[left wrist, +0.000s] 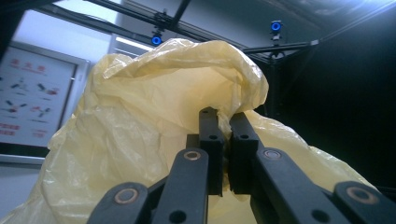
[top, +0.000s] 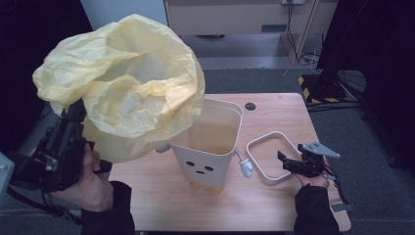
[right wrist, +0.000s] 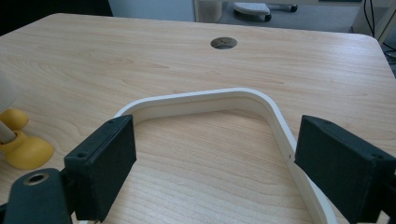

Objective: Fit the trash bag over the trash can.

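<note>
Yellow, thin and crinkled, the plastic bag (top: 122,83) billows above the left end of the table, well off the wood, its lower folds hanging beside the rim of the white bin (top: 208,147). The left gripper (top: 73,117) holds it from below at the near left corner — in the left gripper view the two black jaws stand pressed together with a pinch of the bag (left wrist: 154,121) caught between them, the film swelling up and around them. A hand (top: 90,183) in a dark sleeve carries that gripper.

On the near right, the right gripper (top: 286,164) lies low over the wooden table (top: 161,200), its jaws spread wide and gripping nothing; in the right gripper view they straddle the white ring frame (right wrist: 210,100), which lies flat on the wood just right of the bin — one jaw inside the loop, the other at its outer edge.

Mid-table, the bin stands upright on small yellow feet (right wrist: 25,151), a little face on its front wall. Beyond it, a round cable hole (top: 250,106) sits near the far edge.
</note>
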A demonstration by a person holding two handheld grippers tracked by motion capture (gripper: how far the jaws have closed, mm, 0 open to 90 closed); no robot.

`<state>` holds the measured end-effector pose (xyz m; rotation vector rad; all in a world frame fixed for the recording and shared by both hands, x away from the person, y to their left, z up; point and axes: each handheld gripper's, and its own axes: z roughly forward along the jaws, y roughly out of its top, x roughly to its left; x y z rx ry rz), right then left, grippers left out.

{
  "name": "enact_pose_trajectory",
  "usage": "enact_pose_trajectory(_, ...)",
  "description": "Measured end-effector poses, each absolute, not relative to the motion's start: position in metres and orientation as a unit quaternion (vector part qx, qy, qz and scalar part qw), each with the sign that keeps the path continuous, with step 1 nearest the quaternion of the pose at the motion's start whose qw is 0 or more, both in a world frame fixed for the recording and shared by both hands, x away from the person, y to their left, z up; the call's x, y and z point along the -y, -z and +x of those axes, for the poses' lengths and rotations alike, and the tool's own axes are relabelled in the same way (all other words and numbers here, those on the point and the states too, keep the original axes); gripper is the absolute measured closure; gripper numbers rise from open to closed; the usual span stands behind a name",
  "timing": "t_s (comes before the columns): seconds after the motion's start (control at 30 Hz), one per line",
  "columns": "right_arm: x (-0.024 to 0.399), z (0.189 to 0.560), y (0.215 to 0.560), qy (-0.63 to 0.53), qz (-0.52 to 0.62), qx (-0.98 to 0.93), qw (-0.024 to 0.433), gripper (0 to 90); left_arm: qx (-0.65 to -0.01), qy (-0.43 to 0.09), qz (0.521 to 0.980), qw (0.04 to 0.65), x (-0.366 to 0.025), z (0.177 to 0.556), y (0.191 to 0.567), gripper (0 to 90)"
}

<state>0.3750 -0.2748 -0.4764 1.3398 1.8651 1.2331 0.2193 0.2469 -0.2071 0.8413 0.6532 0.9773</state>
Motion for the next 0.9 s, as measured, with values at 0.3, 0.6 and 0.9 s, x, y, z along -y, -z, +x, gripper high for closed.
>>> enact_pose_trajectory(0.3,0.275,0.375,0.476,-0.456,0.496,-0.69,0.265,12.7,-0.28,-0.409,0.413,0.764,-0.209,0.223,0.209,86.3)
enact_pose_trajectory(0.6,0.274,0.376,0.477,-0.454,0.494,-0.693,0.264,12.7,-0.263,-0.376,0.427,0.779,-0.182,0.223,0.211,86.2)
enact_pose_trajectory(0.9,0.275,0.375,0.476,-0.457,0.496,-0.69,0.264,12.6,-0.247,-0.34,0.447,0.79,-0.158,0.223,0.214,86.2)
